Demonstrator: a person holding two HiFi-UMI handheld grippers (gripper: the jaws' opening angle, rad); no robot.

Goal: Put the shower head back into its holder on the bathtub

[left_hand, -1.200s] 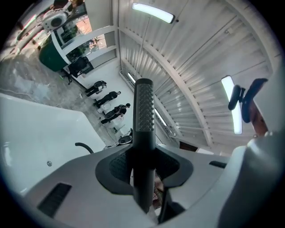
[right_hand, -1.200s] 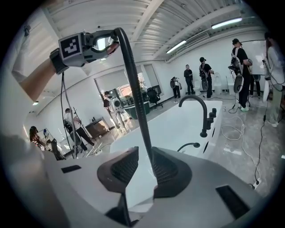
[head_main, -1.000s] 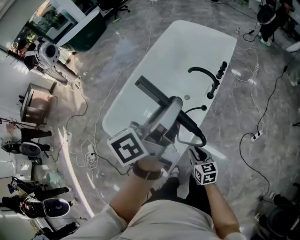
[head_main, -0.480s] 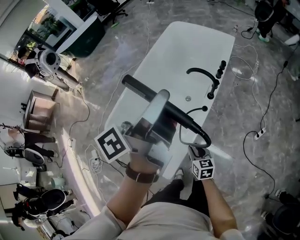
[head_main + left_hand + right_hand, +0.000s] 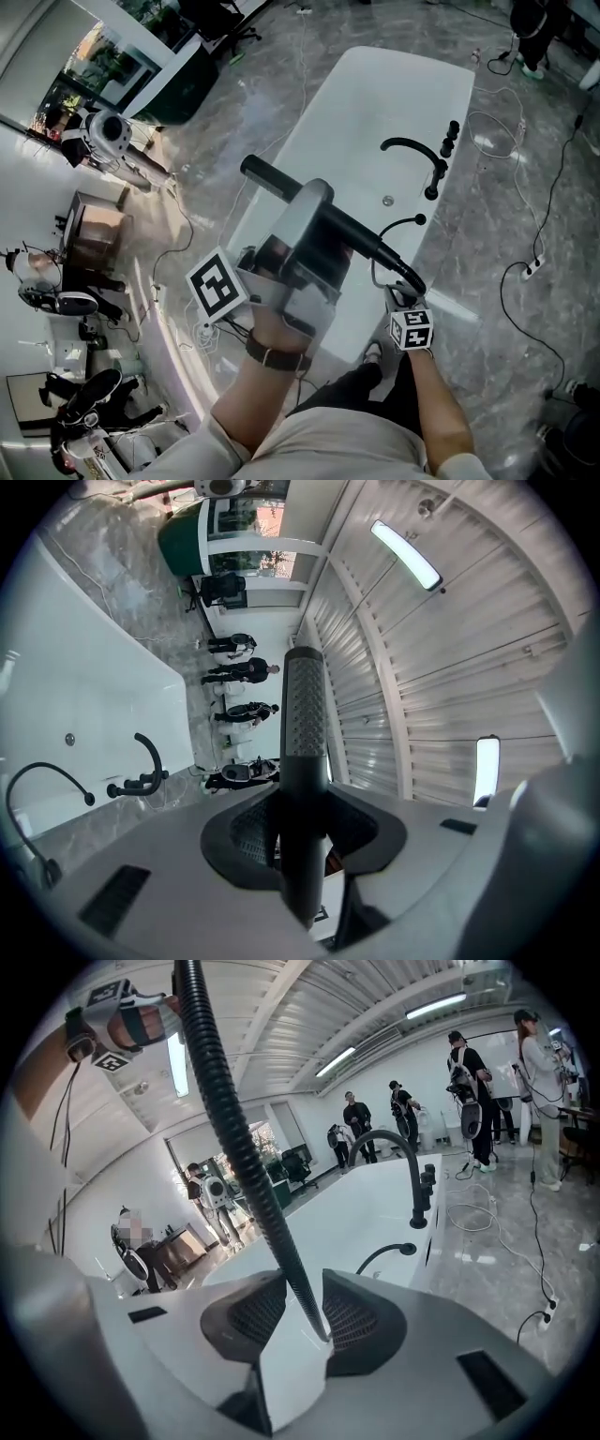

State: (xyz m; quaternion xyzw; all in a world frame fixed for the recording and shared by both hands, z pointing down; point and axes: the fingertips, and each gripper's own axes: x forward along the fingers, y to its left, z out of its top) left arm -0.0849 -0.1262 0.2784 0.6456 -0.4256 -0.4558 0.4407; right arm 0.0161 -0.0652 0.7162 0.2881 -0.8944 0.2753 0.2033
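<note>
**Shower head held above the tub**

Your left gripper [image 5: 314, 201] is clenched on the black shower head [image 5: 272, 180], which lies level over the near end of the white bathtub [image 5: 375, 84], well apart from the faucet [image 5: 417, 150] on its right rim. Your right gripper [image 5: 401, 294] grasps the ribbed hose [image 5: 225, 1101] just behind the handle.

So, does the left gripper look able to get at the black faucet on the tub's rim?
Probably yes: the left gripper, jaws shut on the shower head, hangs above the open bathtub, and nothing stands between it and the faucet. The hose might limit its travel.
</note>
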